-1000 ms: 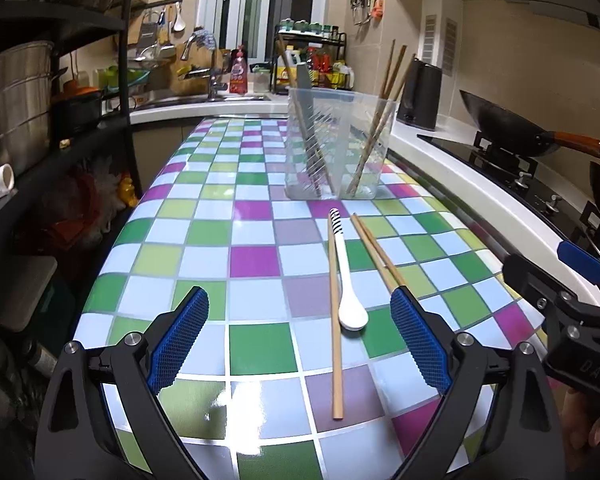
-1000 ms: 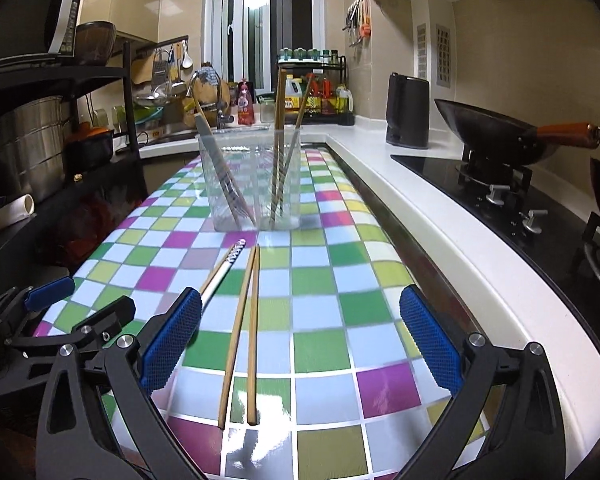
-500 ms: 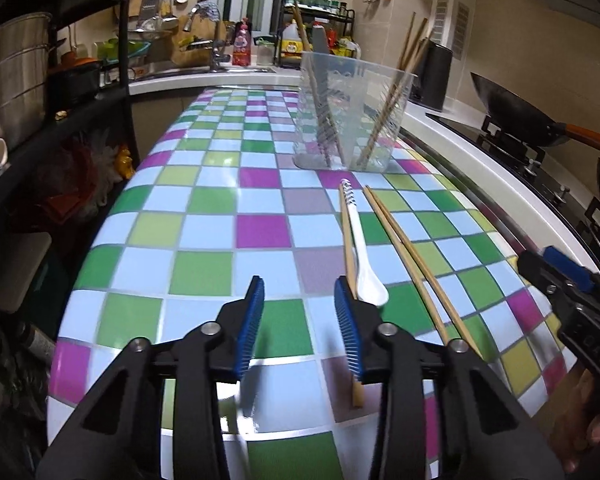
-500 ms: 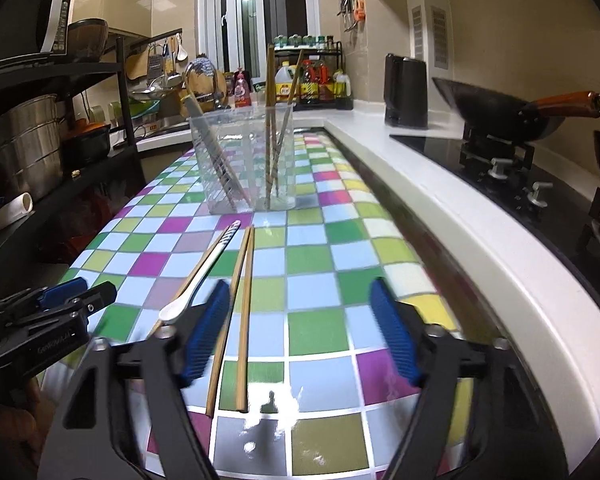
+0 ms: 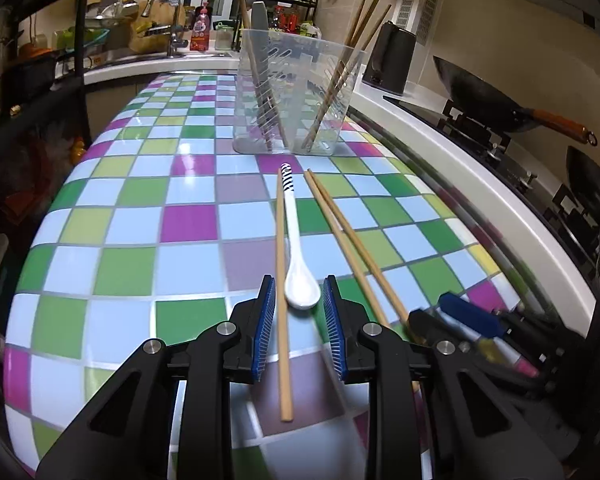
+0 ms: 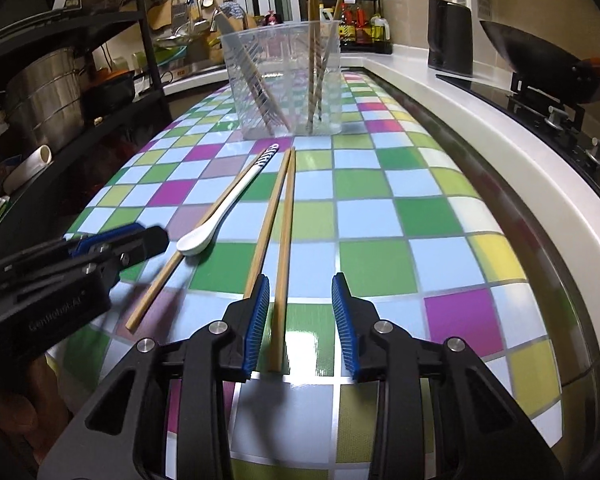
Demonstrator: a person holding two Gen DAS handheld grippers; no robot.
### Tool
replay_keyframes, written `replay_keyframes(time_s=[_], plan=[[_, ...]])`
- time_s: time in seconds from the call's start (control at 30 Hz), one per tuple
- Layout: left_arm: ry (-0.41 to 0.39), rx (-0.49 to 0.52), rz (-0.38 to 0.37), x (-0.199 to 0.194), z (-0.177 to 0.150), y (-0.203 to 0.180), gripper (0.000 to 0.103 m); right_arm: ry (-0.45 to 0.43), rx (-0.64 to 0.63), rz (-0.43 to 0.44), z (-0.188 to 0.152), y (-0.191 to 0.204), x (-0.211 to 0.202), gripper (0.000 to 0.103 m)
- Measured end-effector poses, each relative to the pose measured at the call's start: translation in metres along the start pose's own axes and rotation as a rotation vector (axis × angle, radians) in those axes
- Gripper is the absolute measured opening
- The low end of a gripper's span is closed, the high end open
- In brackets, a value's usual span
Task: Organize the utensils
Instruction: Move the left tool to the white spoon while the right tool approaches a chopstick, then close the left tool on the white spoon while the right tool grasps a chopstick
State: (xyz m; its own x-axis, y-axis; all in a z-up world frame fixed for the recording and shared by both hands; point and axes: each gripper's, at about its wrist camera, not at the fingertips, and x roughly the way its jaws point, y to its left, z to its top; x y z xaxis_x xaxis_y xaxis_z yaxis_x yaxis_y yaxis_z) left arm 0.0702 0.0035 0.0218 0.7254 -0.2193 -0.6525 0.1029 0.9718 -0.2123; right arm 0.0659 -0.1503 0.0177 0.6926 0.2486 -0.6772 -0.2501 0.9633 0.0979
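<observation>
the left tongs [image 5: 299,312] sit low over the checked worktop [image 5: 132,216], their blue pads narrowed but not pressed together, with the near part of a single chopstick [image 5: 281,280] and the bowl of the white spoon [image 5: 298,264] both lying in the gap. the right tongs [image 6: 300,314] are likewise part spread, straddling the near end of one stick of the chopstick pair [image 6: 280,224], while the other stick runs under or just outside the left pad (which of the two is hard to tell). none of these pieces is gripped or lifted yet; all lie flat in the near-middle of the worktop, pointing at the clear holder [image 5: 296,92] at the far middle, which already has chopsticks leaning in it.

the likely trouble on the left is a mixed grab: if the pads close here they would take spoon bowl and chopstick together, and the rounded glazed bowl could squirt out or knock the stick askew. on the right, closing as placed may catch only one stick and shove its partner aside, perhaps toward the worktop's right edge. the two tools are also close together and could bump.

the surface is glossy, with glare patches, so things should slide easily. around it is a small kitchen: a wok [image 5: 484,108] on the stove at right, a dark kettle [image 5: 390,60] behind, sink and bottles at the far end, metal shelving on the left.
</observation>
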Motion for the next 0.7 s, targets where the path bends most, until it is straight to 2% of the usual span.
replay_keyframes(time_s=[0.13,0.27,0.4,0.7], plan=[[0.021,-0.053,-0.008,0.012,0.009,0.004,0.016,0.023,-0.012,-0.005,-0.003,0.001,0.005,0.029],[0.071,-0.082,-0.017,0.025,0.01,0.005,0.015,0.028,-0.031,-0.01,-0.004,0.003,0.006,0.023],[0.09,-0.038,0.005,0.029,0.006,-0.005,0.015,0.033,-0.036,-0.012,-0.003,0.0,0.006,0.007],[0.093,-0.004,0.045,0.031,0.002,-0.004,0.015,0.039,-0.01,-0.053,-0.001,-0.013,0.006,0.007]])
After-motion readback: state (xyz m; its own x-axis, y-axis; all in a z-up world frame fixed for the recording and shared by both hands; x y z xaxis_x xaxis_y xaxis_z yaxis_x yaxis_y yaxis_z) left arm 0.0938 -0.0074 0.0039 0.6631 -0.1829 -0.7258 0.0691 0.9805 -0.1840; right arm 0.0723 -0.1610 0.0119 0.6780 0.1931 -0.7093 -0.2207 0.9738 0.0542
